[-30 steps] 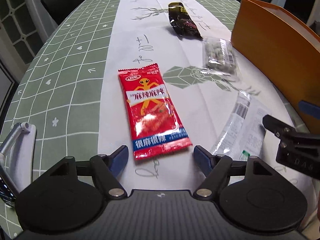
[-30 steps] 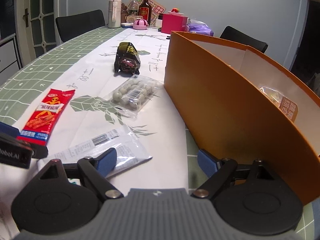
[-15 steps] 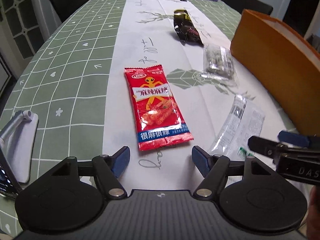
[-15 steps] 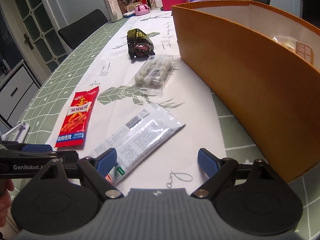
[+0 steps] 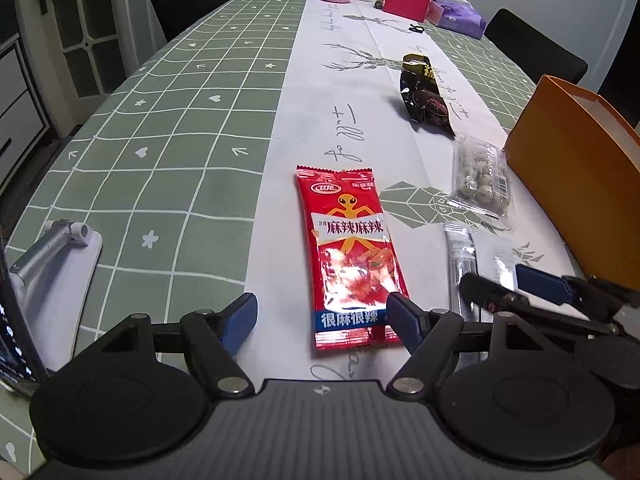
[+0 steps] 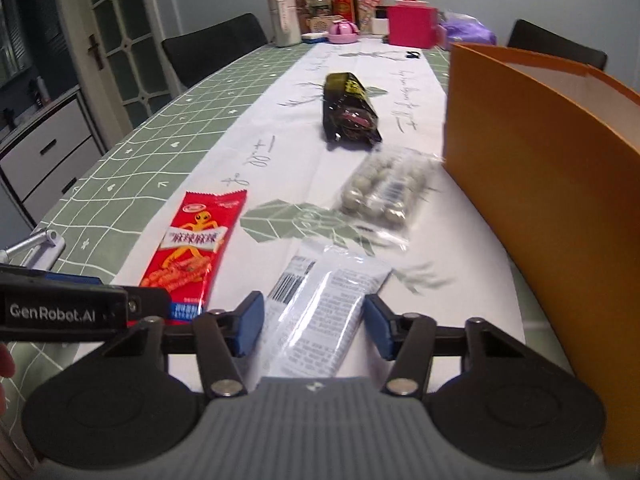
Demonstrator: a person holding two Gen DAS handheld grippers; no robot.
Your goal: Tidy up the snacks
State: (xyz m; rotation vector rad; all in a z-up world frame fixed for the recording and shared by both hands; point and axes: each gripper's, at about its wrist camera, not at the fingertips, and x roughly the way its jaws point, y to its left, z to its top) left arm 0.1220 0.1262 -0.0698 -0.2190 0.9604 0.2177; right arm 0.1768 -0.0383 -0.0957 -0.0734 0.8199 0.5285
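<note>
While the right gripper tilts down over the tabletop, its 2 fingers have just been closing around the silver packet without visibly pressing it; its long axis runs 12 to 6. The left gripper stands wide open, its right finger over the red packet, which also lies 12 to 6.
</note>
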